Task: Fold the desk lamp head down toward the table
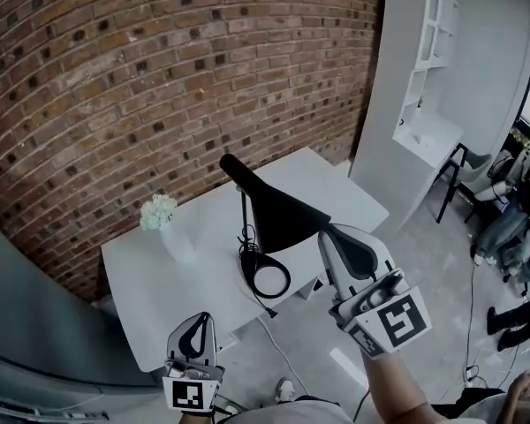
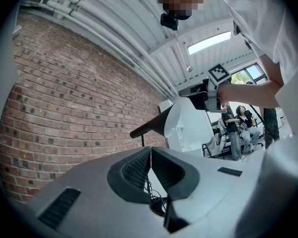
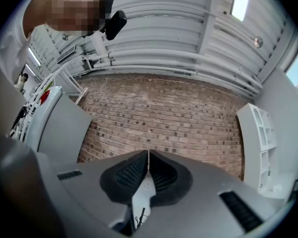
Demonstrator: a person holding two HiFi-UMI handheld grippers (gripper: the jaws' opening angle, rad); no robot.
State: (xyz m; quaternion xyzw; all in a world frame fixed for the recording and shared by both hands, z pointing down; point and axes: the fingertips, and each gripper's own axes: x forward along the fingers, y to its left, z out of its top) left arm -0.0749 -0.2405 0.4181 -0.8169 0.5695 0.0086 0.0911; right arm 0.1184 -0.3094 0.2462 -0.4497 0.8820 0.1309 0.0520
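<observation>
A black desk lamp stands on the white table (image 1: 150, 272). Its cone head (image 1: 278, 208) is raised on a thin stem (image 1: 244, 210) above a ring base (image 1: 270, 276). My right gripper (image 1: 330, 234) hovers shut and empty just right of the cone's wide end, not touching it. Lower, near the table's front edge, my left gripper (image 1: 197, 323) is also shut and empty. In the left gripper view, the shut left gripper (image 2: 150, 151) points up at the lamp head (image 2: 156, 124). The right gripper (image 3: 148, 155) faces the brick wall in its own view.
A small vase of white flowers (image 1: 159, 212) stands on the table's left part. A tall white shelf unit (image 1: 428, 34) rises at the right beside the table. People (image 1: 512, 223) sit further right. A cable (image 1: 278, 347) trails on the floor below the table.
</observation>
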